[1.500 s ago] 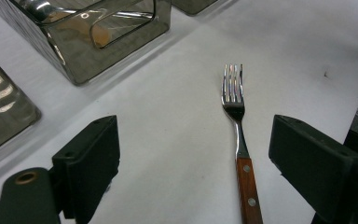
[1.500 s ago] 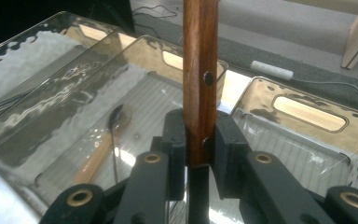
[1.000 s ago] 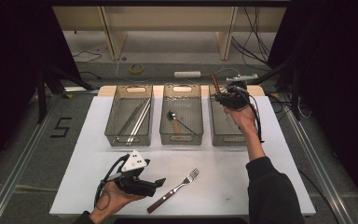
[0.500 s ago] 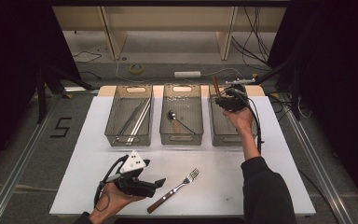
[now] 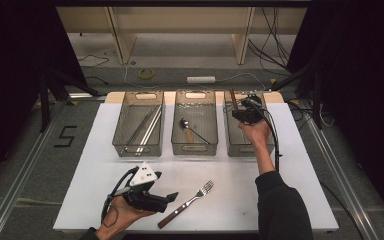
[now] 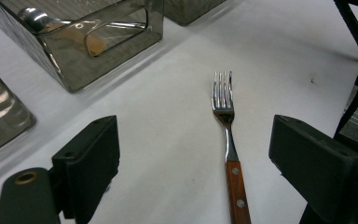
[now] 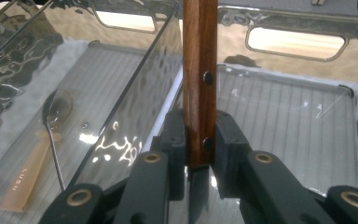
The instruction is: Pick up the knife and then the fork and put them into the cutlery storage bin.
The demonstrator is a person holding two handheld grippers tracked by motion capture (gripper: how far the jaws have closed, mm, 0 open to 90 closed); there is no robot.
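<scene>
Since the earlier frames, the right claw, clenched on a wooden-handled utensil held upright, has been lowered slightly over the right bin at two o'clock on the counter, so release into that bin is judged near. The left claw has been kept in place, released, beside the fork at six o'clock. The right gripper view shows the pads pressing the riveted handle; the left gripper view shows the fork lying untouched between open jaws.
</scene>
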